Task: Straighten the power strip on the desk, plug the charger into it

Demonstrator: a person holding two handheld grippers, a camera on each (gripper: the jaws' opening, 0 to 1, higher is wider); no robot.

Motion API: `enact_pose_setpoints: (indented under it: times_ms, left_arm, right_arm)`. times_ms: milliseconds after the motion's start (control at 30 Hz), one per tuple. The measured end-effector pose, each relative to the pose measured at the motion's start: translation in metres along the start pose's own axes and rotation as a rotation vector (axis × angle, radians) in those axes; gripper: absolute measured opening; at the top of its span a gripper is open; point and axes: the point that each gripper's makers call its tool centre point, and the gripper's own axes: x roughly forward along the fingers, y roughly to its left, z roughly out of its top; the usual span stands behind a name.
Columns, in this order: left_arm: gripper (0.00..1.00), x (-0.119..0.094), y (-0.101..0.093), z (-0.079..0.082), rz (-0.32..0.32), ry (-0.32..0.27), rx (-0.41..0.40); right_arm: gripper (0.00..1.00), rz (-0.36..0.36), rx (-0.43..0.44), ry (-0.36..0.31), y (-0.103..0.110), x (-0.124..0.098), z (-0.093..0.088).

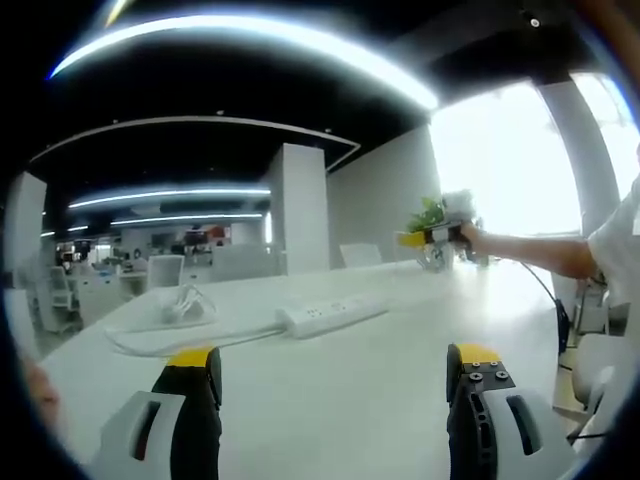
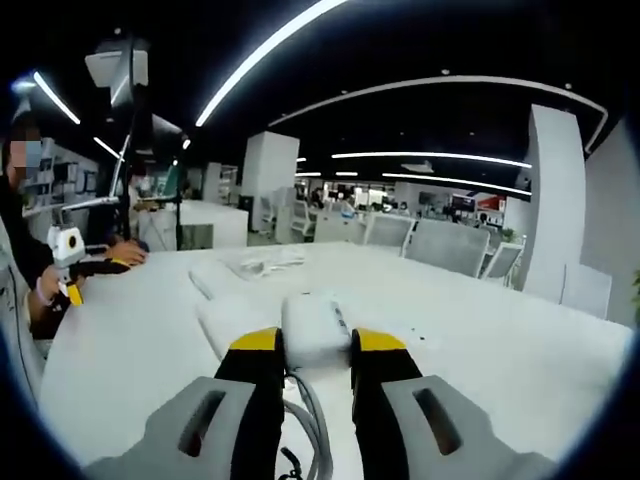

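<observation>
Fingers first: in the left gripper view the left gripper has its two yellow-tipped fingers spread wide apart, nothing between them, just bare white desk beneath. Over in the right gripper view the right gripper has its fingers drawn in close on either side of the near end of the white power strip; they look to be pressing its sides, clamped on it. A grey cord runs down between the jaws from that end of the strip.

Moving out across the desk in the left gripper view, the power strip lies flat at an angle, sockets up, with a white cable trailing off to its left. Just past that sits a loose bundle of white cable, likely the charger, lying apart from the strip. In the right gripper view the same bundle lies beyond the strip's far end.

Further off, the right gripper shows at the far side of the desk, held by a hand on an outstretched arm. In the right gripper view a person sits at the left edge of the desk holding the left gripper. Beyond are office chairs and white pillars.
</observation>
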Motion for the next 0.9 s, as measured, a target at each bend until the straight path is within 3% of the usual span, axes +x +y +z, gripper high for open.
enact_pose_setpoints:
  times_ms: [300, 900]
  left_arm:
    - [0.96, -0.001, 0.003, -0.002, 0.009, 0.011, -0.007]
    - [0.99, 0.001, 0.005, -0.004, 0.012, 0.028, -0.018]
  right_arm:
    - [0.22, 0.008, -0.028, 0.045, 0.01, 0.007, 0.002]
    - [0.22, 0.054, -0.142, 0.198, 0.03, 0.027, 0.012]
